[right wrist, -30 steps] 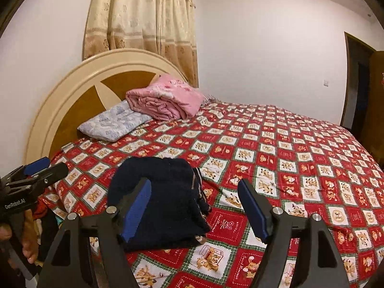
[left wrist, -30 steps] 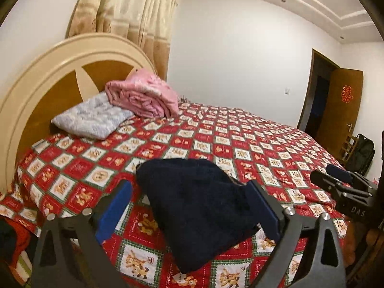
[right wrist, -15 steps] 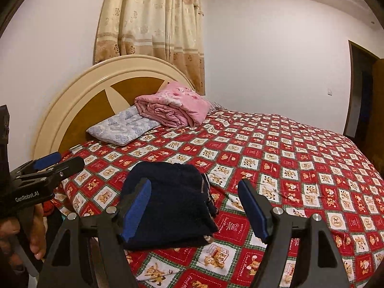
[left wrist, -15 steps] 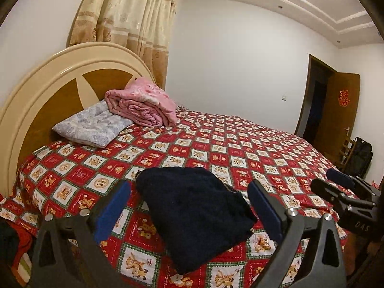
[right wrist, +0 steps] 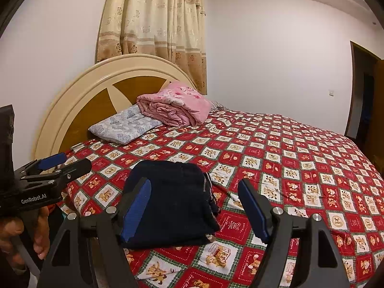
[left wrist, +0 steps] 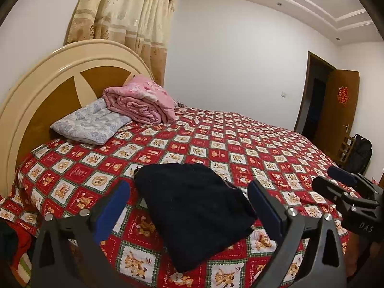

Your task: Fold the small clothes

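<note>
A folded dark navy garment (left wrist: 192, 211) lies on the red patterned bedspread (left wrist: 216, 148) near the bed's front edge; it also shows in the right wrist view (right wrist: 172, 199). My left gripper (left wrist: 189, 208) is open and empty, held above and in front of the garment. My right gripper (right wrist: 194, 206) is open and empty, held back from the garment's right side. Each gripper shows in the other's view: the right one (left wrist: 345, 187) at the right edge, the left one (right wrist: 60, 165) at the left edge, held by a hand.
A pink folded blanket (left wrist: 141, 103) and a pale blue pillow (left wrist: 93, 122) lie by the cream headboard (left wrist: 31, 91). A brown door (left wrist: 338, 105) and a black bag (left wrist: 360, 153) stand at the far right. Red cloth (left wrist: 16, 242) hangs at the bed's left corner.
Both grippers have drawn back and up from the garment, so the view has risen. The garment lies as it did. Both stay open.
</note>
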